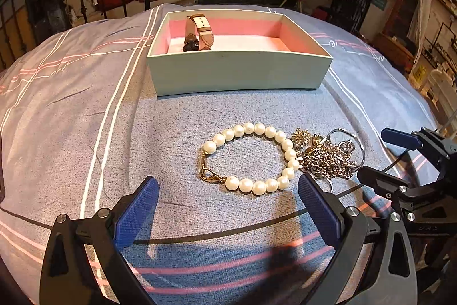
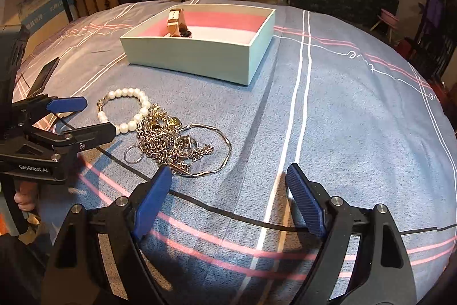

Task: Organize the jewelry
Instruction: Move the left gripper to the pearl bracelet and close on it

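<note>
Both grippers [image 1: 227, 209] [image 2: 228, 200] spread wide, empty; white pearl bracelet [image 1: 249, 157] light, limp, slippery: best pinched across the beads, likely away from tangled gold chains [image 1: 325, 153].

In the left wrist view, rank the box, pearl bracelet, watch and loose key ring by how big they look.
1. box
2. pearl bracelet
3. watch, though it lies farther from the camera
4. key ring: mostly hidden behind the left tool's finger, so unranked.

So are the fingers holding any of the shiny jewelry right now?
No, nothing is held. The left gripper and right gripper are both open, above the bedspread.
</note>
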A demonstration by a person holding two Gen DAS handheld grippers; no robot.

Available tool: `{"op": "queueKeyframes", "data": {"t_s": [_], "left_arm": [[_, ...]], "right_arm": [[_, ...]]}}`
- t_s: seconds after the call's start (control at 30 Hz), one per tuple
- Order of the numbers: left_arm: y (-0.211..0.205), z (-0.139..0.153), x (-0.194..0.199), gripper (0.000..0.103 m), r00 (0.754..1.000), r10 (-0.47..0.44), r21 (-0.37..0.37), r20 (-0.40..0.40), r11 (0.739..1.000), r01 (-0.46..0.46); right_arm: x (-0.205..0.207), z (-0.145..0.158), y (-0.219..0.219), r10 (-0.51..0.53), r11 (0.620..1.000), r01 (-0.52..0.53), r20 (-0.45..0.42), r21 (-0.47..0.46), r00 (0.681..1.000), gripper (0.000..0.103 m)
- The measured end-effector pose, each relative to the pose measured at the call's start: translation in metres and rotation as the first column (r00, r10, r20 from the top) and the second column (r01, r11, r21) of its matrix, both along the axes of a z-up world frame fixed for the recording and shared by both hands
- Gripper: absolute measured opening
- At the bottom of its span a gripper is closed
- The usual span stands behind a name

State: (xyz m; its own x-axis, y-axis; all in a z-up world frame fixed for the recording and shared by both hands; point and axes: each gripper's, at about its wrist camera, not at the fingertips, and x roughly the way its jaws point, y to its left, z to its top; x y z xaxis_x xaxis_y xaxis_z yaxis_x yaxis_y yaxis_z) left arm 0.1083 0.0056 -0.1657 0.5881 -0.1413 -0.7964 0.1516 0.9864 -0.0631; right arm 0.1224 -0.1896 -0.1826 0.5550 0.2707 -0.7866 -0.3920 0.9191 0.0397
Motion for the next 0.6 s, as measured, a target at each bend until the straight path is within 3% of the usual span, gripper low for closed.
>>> {"op": "queueKeyframes", "data": {"t_s": [0.2,0.53,0.6], "left_arm": [[-0.011,-0.004,0.021,0.097,0.999,-0.033,0.052,-0.026,0.998,0.034],[-0.015,-0.007,0.037,0.098,0.995,-0.09,0.055,-0.047,0.994,0.092],[-0.014,-0.006,0.034,0.094,0.995,-0.099,0.054,-0.035,0.993,0.1]], "right_arm": [[0.007,-0.004,0.011,0.031,0.999,-0.031,-0.022,-0.013,0.999,0.082],[0.013,-0.005,0.018,0.045,0.999,-0.046,-0.037,-0.011,0.998,0.082],[0.013,-0.004,0.019,0.046,0.999,-0.046,-0.037,-0.012,0.998,0.082]]}}
